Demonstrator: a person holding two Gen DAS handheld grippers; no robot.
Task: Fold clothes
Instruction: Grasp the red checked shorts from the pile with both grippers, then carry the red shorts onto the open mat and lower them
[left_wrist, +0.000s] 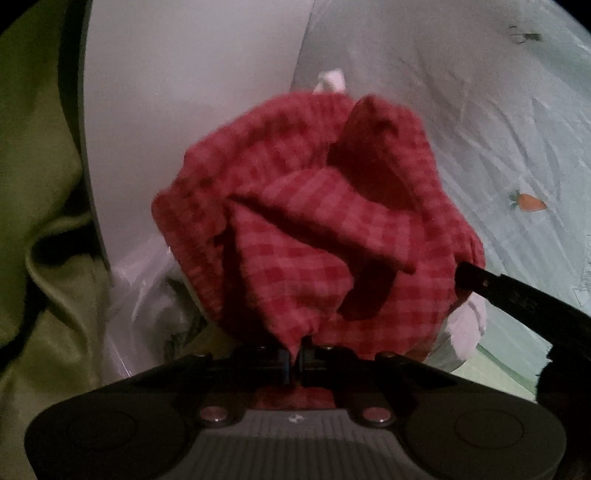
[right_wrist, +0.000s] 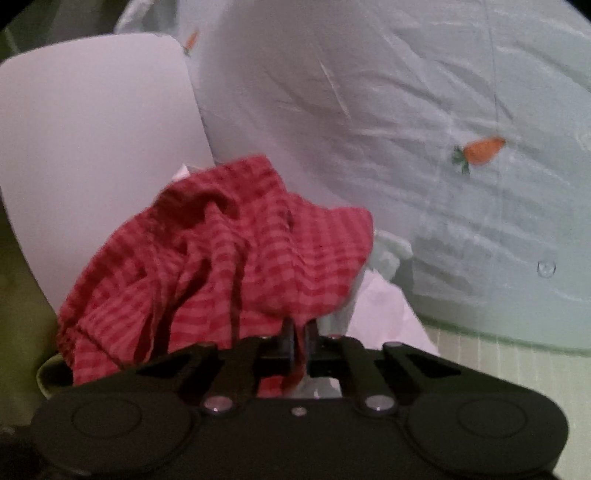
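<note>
- A red checked cloth hangs bunched and crumpled in front of both cameras, held up off the bedding in loose folds.
- The left tool has its two fingers closed tight on a pinched edge of the cloth, with fabric running down between them.
- The right tool is likewise closed on another gathered edge of the same cloth, a strip of fabric caught between its fingers.
- In the left wrist view, the dark arm of the right tool reaches in from the right and touches the cloth's side.
- White fabric shows just below and behind the cloth; what it is cannot be told.
- A pale, smooth, rounded white panel stands behind the cloth.
- A light blue-green bed sheet, wrinkled, spreads to the right, printed with a small orange carrot.
- Green fabric fills the left edge of the left wrist view.
</note>
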